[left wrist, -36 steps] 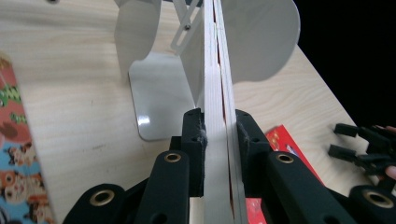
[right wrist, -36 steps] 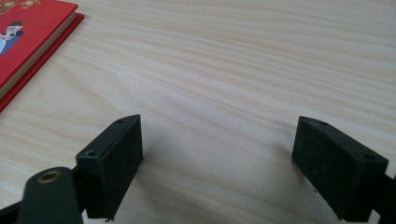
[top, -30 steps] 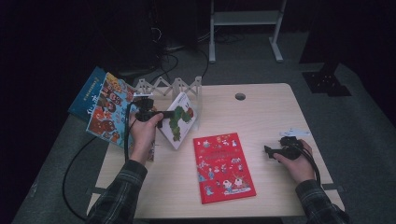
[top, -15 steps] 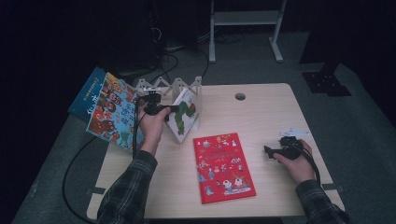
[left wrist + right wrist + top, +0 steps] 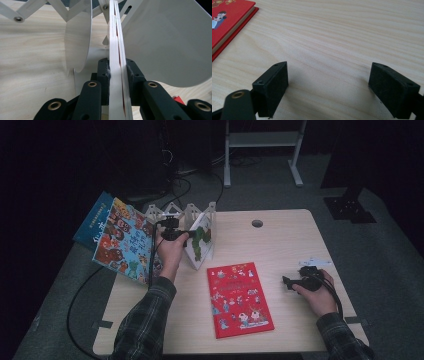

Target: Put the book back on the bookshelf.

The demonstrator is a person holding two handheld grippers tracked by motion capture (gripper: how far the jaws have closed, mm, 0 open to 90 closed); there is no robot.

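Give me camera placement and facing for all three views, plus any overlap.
High view: fixed above the person's side, looking forward and down at the table; both forearms and hands enter from below.
Left gripper view: rides the left gripper, looking along jaws clamped on a thin book between white rack dividers.
Right gripper view: rides the right gripper, low over bare tabletop, jaws open.
Shared: the red book appears in high and right gripper views.

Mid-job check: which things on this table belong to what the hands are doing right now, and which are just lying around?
In the job:
- left hand-held gripper, shut on the white book
- white book, going edge-on between the rack's dividers
- white folding rack

Lying about:
- red book, flat on the table
- colourful books at the table's left edge
- right hand-held gripper, open, resting
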